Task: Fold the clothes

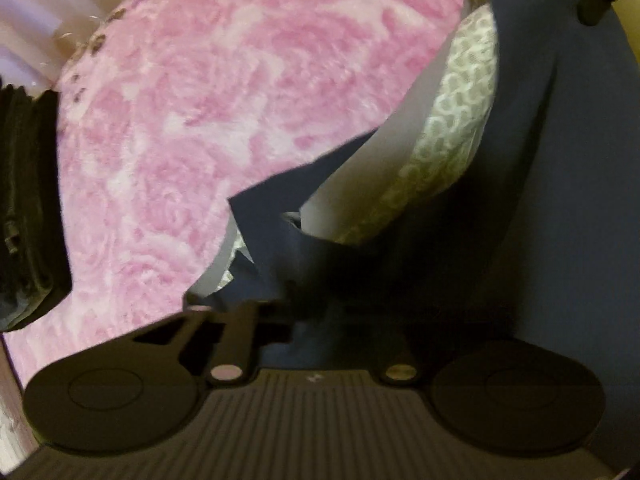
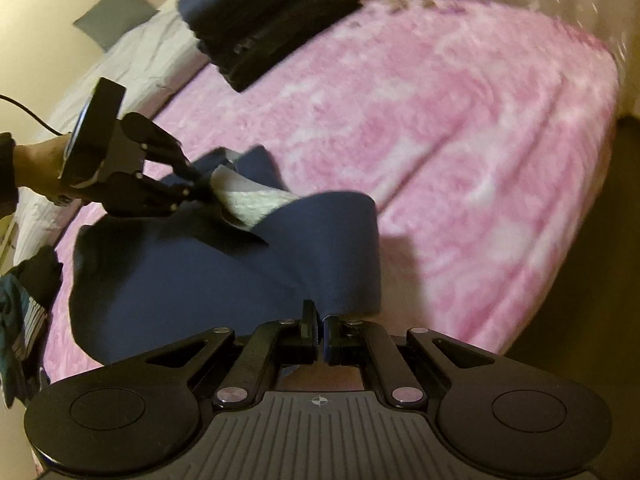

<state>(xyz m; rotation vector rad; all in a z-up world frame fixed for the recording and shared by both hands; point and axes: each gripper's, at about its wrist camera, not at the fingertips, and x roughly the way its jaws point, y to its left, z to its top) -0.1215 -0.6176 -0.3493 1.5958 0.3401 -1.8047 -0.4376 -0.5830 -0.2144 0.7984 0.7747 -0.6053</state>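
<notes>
A navy blue garment (image 2: 192, 280) with a pale patterned lining (image 2: 256, 200) lies bunched on the pink blanket (image 2: 460, 120). My right gripper (image 2: 322, 332) is shut on a lifted fold of its near edge. Further left, my left gripper (image 2: 198, 180), held by a person's hand (image 2: 36, 164), is pinched shut on the garment's far edge beside the exposed lining. In the left wrist view the navy garment (image 1: 560, 200) drapes over my left gripper (image 1: 280, 300) and hides its fingertips. The lining (image 1: 452, 128) shows inside the raised fold.
A stack of folded dark clothes (image 2: 272, 20) sits at the far side of the bed, also the dark stack (image 1: 24, 208) in the left wrist view. White bedding (image 2: 132, 60) and a grey pillow (image 2: 112, 12) lie beyond. Loose clothes (image 2: 24, 312) pile at left. The bed's edge drops to dark floor (image 2: 600, 260).
</notes>
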